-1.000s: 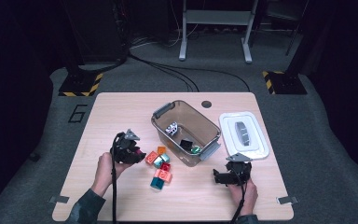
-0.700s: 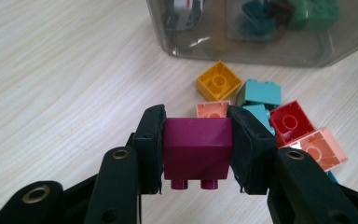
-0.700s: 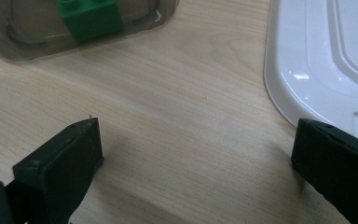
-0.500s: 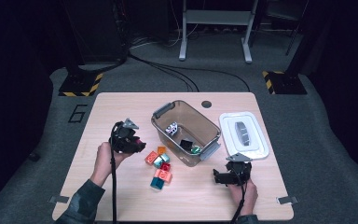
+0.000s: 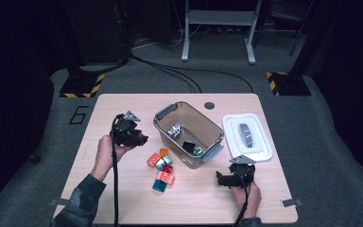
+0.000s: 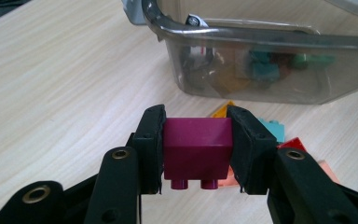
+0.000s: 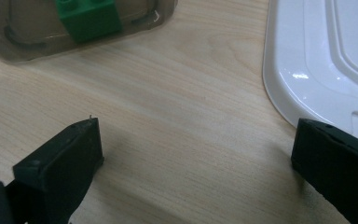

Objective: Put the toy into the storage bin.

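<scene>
The right gripper (image 5: 224, 178) rests on the table (image 5: 123, 198) just in front of the bin (image 5: 189, 135), its jaws wide with nothing between them. The loose blocks (image 5: 161, 168) lie left of the bin's front corner. The left gripper (image 5: 139, 139) squeezes a purple block (image 6: 196, 147) and has just lifted it off the table, left of the bin. It probably goes into the bin next. The white lid (image 5: 246, 137) lies right of the bin.

The blocks (image 6: 261, 70) inside the bin (image 6: 242, 37) look blurry through its smoky wall, and the bin's top is cut off.
</scene>
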`<action>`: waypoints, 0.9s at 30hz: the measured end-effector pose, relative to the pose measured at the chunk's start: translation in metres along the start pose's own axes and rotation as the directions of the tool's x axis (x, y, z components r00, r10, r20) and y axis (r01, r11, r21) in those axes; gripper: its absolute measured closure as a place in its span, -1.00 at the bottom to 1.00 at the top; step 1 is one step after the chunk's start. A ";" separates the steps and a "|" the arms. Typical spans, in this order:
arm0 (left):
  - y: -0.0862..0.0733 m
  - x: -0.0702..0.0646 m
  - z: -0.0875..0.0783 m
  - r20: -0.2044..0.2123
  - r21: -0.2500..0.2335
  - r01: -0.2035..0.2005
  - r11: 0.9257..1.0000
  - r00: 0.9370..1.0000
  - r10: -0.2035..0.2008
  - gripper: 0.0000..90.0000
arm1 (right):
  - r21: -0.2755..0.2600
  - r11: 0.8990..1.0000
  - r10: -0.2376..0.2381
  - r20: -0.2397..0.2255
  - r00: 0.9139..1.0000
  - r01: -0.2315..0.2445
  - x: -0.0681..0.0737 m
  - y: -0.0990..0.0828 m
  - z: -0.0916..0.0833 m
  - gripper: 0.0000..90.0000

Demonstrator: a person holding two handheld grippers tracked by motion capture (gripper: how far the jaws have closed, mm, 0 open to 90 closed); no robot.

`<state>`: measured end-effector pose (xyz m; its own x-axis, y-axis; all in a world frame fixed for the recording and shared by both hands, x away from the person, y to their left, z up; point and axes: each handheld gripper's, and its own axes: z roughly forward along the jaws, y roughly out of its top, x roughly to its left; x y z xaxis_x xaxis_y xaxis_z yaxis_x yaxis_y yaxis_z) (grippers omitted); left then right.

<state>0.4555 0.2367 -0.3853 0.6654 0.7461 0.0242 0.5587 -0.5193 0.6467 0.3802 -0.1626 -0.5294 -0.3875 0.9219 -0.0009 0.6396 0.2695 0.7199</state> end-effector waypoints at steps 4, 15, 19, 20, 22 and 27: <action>0.009 0.003 -0.005 -0.010 -0.017 -0.003 1.000 1.000 0.003 0.31 | 0.000 1.000 0.000 0.002 1.000 0.000 0.000 0.000 0.000 -0.98; 0.036 0.005 -0.016 -0.008 -0.062 -0.012 0.998 1.000 0.011 0.31 | -0.002 1.000 0.007 0.000 1.000 -0.007 0.000 0.000 0.000 -0.97; 0.047 0.005 -0.016 0.005 -0.066 -0.021 0.998 1.000 0.021 0.31 | -0.003 1.000 0.009 0.001 1.000 -0.009 0.000 0.000 0.000 -0.97; 0.049 0.005 -0.016 0.008 -0.068 -0.021 0.997 1.000 0.021 0.31 | -0.003 1.000 0.009 0.001 1.000 -0.009 0.000 0.000 0.000 -0.97; 0.054 0.005 -0.015 0.001 -0.069 -0.029 0.997 1.000 0.029 0.31 | -0.003 1.000 0.008 0.001 1.000 -0.008 0.000 0.000 0.000 -0.97; 0.065 0.002 -0.012 0.003 -0.064 -0.043 0.997 0.999 0.044 0.31 | -0.003 1.000 0.008 0.001 1.000 -0.008 0.000 0.000 0.000 -0.97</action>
<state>0.4874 0.2097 -0.3345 0.6906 0.7215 0.0501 0.4966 -0.5233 0.6925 0.3803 -0.1623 -0.5295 -0.3817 0.9243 0.0048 0.6411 0.2610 0.7217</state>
